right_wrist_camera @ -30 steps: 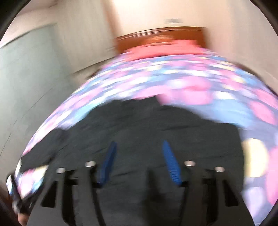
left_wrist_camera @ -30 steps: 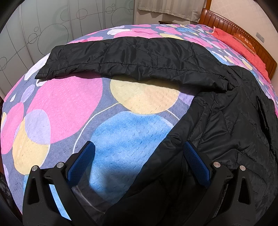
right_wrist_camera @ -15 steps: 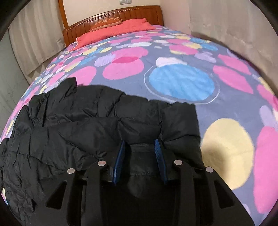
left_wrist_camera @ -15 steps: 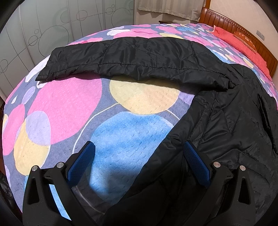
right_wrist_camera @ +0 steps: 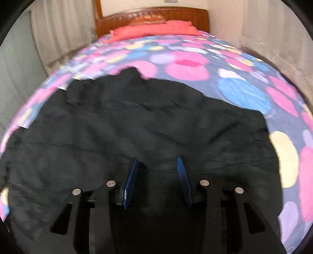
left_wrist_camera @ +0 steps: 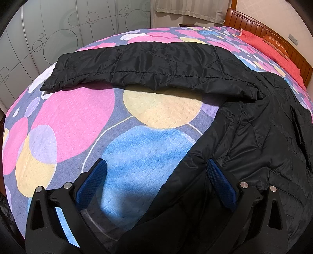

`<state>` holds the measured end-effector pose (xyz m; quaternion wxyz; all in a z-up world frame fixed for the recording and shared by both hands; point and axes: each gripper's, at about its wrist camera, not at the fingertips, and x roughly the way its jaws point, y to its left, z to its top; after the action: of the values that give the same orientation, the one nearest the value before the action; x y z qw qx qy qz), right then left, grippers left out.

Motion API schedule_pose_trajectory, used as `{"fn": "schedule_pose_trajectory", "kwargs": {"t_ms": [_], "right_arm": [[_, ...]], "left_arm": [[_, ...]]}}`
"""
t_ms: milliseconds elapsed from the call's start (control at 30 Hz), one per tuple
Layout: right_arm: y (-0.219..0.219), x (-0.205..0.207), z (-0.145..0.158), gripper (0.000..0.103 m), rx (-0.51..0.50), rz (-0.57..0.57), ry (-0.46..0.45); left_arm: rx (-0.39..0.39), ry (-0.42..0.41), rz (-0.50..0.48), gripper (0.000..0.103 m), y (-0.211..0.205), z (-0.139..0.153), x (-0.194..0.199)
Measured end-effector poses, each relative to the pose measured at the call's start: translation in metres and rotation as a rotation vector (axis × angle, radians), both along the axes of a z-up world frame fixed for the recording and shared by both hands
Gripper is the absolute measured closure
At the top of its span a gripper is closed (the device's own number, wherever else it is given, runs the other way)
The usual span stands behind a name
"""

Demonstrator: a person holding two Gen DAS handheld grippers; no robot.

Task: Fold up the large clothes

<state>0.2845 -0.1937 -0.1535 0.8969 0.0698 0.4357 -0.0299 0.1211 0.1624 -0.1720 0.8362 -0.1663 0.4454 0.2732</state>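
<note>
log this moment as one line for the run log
task: fold jacket | sleeve: spread across bed | left tongs: open, at hem | right tongs: opening over jacket, no grip seen

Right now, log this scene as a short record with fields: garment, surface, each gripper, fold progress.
garment: black quilted jacket, spread flat, one sleeve stretched out sideways
surface: bed with a circle-patterned bedspread, red pillow at the wooden headboard
left gripper: fingers wide apart over the jacket's edge, nothing pinched
right gripper: above the jacket body, jaws opening, pads not pressing on the fabric; view blurred
fold progress: sleeve not yet folded in
</note>
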Motion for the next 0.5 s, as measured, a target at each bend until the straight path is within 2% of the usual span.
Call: {"fn": "schedule_pose_trajectory", "kwargs": {"t_ms": [67,133,233,367,500], "right_arm": [[0.022,0.002,0.002,0.057,-0.034,0.035,-0.017],[0.037,0.011,-0.008,0.057,-0.061,0.056,0.022],[0.041,0.015,-0.022,0.057,-0.099,0.064,0.032],[0.017,-0.003,0.003,0.056,-0.024,0.039,-0.009],[-0.026,-0.029,0.018,0.046,-0.046,-0.065,-0.051]], "left_arm": [[-0.002,-0.001,0.0,0.002,0.0,0.0,0.0],[0.0,-0.001,0.0,0.002,-0.001,0.0,0.0],[0.001,0.0,0.0,0.002,0.0,0.0,-0.001],[-0.002,-0.002,0.0,0.002,-0.001,0.0,0.0],[-0.003,-0.003,0.0,0.002,-0.001,0.0,0.0]]}}
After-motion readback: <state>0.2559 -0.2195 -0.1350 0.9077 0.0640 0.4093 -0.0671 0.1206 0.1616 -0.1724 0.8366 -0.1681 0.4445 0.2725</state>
